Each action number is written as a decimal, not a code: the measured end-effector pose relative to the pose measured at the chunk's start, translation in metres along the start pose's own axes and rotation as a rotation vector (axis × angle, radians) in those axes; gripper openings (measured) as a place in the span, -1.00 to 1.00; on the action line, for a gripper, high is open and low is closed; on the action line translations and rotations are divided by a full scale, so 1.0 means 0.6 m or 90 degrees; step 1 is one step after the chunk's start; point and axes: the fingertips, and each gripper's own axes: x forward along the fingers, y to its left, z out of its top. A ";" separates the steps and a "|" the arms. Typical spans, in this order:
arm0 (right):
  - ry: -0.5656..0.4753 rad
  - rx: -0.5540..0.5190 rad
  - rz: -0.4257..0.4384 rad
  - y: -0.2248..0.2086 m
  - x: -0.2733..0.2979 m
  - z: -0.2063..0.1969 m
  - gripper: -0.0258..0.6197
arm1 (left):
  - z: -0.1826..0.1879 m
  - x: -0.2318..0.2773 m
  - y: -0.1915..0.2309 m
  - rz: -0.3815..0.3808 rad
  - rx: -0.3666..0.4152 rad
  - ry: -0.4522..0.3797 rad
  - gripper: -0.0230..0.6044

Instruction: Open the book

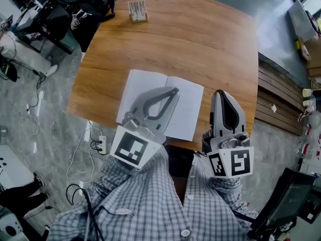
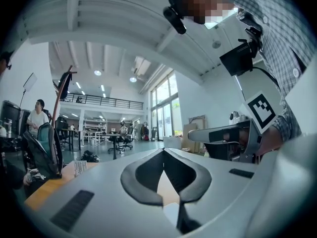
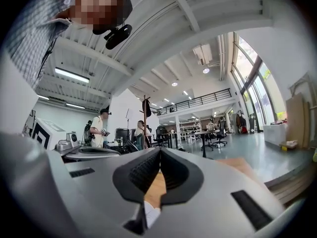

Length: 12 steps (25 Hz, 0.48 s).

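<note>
Near the table (image 1: pixel 200 44)'s front edge, the book (image 1: pixel 141 84) is lying open and flat. Its pages are looking thin, light and floppy, probably best pinched at an outer corner. The left gripper (image 1: pixel 174 91) and right gripper (image 1: pixel 220 93) are hovering closed, empty.

The book (image 1: pixel 185 109) lies open and flat, its pale pages facing up. It sits at the desk's (image 1: pixel 200 44) near edge.
</note>
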 end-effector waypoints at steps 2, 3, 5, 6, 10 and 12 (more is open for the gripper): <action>0.008 -0.014 -0.003 0.001 -0.001 -0.006 -0.86 | -0.002 0.002 -0.001 -0.007 -0.008 0.001 -0.90; 0.011 -0.021 -0.004 0.001 -0.001 -0.009 -0.86 | -0.003 0.003 -0.001 -0.009 -0.009 0.001 -0.90; 0.015 -0.026 -0.005 0.001 -0.001 -0.013 -0.86 | -0.004 0.005 0.000 -0.009 -0.006 0.002 -0.90; 0.017 -0.026 -0.005 0.000 -0.002 -0.015 -0.86 | -0.005 0.006 0.000 -0.009 -0.005 0.002 -0.90; 0.026 -0.025 -0.005 -0.002 -0.004 -0.021 -0.86 | -0.006 0.008 -0.001 -0.009 -0.011 0.000 -0.90; 0.029 -0.027 -0.003 -0.001 -0.003 -0.023 -0.86 | -0.005 0.009 -0.002 -0.011 -0.015 0.000 -0.90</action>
